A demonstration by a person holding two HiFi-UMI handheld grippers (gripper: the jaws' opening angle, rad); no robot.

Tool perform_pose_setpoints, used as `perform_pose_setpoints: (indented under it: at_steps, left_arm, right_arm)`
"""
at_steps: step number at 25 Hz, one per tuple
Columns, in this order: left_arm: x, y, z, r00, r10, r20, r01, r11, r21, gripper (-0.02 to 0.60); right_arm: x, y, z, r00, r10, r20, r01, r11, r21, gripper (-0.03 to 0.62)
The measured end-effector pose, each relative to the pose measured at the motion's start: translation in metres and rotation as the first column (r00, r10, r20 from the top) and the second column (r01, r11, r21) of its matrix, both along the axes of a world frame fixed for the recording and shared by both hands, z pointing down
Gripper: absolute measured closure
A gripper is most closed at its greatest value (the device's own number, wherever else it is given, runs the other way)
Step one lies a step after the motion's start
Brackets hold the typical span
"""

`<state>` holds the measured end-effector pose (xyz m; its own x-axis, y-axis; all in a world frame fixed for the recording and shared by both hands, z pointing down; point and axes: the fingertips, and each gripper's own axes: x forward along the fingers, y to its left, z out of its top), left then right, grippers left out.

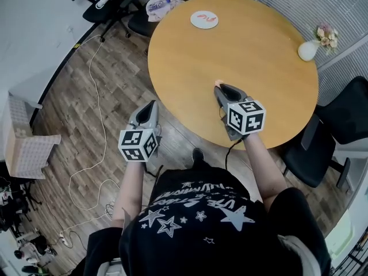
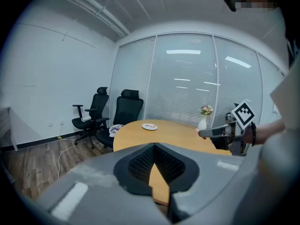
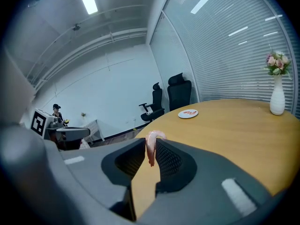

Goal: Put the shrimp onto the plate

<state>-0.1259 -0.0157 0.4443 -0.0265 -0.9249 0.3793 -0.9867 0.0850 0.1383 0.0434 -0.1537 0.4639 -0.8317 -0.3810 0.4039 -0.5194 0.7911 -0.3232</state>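
Shrimp [image 3: 151, 148] hangs pinched between the tips of the right claw [image 1: 221, 87], its pink curl poking out above the pads and its tail end dangling below them, so that claw is closed on it and carrying it above the near part of the round wooden counter [image 1: 259, 68]. The plate [image 1: 204, 19] sits at the far edge of the counter, well apart from the claw and a little to its left, with a pink piece [image 1: 208, 19] already lying on it, probably another shrimp. The left claw [image 1: 152, 104] hangs off the counter's near left edge over the floor; its tips meet with nothing between them, so it is closed and empty. The step in hand looks like the carry toward the plate, and the task seems about halfway done, since the pick is made and the placing is not. To do it well, the grip should hold as it is: the shrimp is soft and held only by a thin part, so squeezing harder could crush it and easing off could drop it short. The travel should run level and clear of the wood, away from the vase [image 1: 309, 50] at the far right. The claw should come low over a bare part of the plate before letting go, so the shrimp does not bounce off.
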Motion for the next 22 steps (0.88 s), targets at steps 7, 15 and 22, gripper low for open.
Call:
perform_pose_setpoints:
  at_steps: [7, 15, 22]
  left_arm:
    - [-0.009, -0.018, -0.007, 1.000, 0.010, 0.023, -0.010, 1.000, 0.000, 0.580]
    - [-0.022, -0.069, -0.003, 0.996, 0.090, 0.010, -0.090, 0.996, 0.009, 0.580]
    - [-0.045, -0.135, 0.006, 0.980, 0.198, -0.001, -0.198, 0.980, -0.002, 0.580]
  right_arm:
    - [-0.005, -0.018, -0.008, 1.000, 0.011, 0.026, -0.011, 1.000, 0.004, 0.520]
    - [-0.005, -0.051, -0.016, 0.995, 0.096, 0.038, -0.096, 0.995, 0.014, 0.522]
    - [-0.015, -0.097, -0.012, 0.981, 0.193, 0.016, -0.193, 0.981, 0.014, 0.521]
